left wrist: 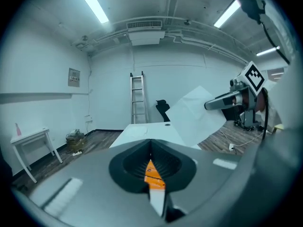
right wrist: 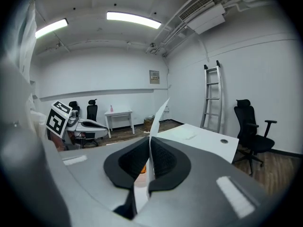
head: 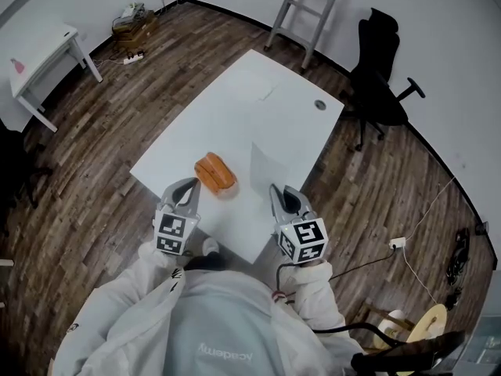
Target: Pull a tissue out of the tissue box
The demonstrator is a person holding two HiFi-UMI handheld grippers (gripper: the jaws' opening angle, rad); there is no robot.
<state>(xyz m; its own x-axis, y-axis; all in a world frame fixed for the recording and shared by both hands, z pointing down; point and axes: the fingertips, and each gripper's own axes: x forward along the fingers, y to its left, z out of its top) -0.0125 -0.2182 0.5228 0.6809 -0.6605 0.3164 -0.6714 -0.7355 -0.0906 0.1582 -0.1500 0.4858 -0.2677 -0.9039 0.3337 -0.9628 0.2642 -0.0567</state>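
We had the right gripper (head: 276,193) pinched flat on the tissue (head: 266,167), pads together with only the thin sheet between them. From the right gripper view the sheet (right wrist: 158,117) rose edge-on straight out of the jaw line and stood up beyond the tips. A grip that tight suited something so light, which would slip from any looser hold.

The tissue box (head: 215,173) lay on the white table (head: 258,92), just ahead of the left gripper (head: 190,188) and off to the side of the right jaws. The sheet looked clear of it, so we judged the pull itself as good as done.

The left jaws were together on nothing. Through the slot under their pads, the left gripper view showed only a sliver of the orange box (left wrist: 154,174) below. We took that gripper as parked near the box to steady it if needed.

Both hands were held out in front of the body, side by side. Each gripper pointed forward and slightly down toward the table.
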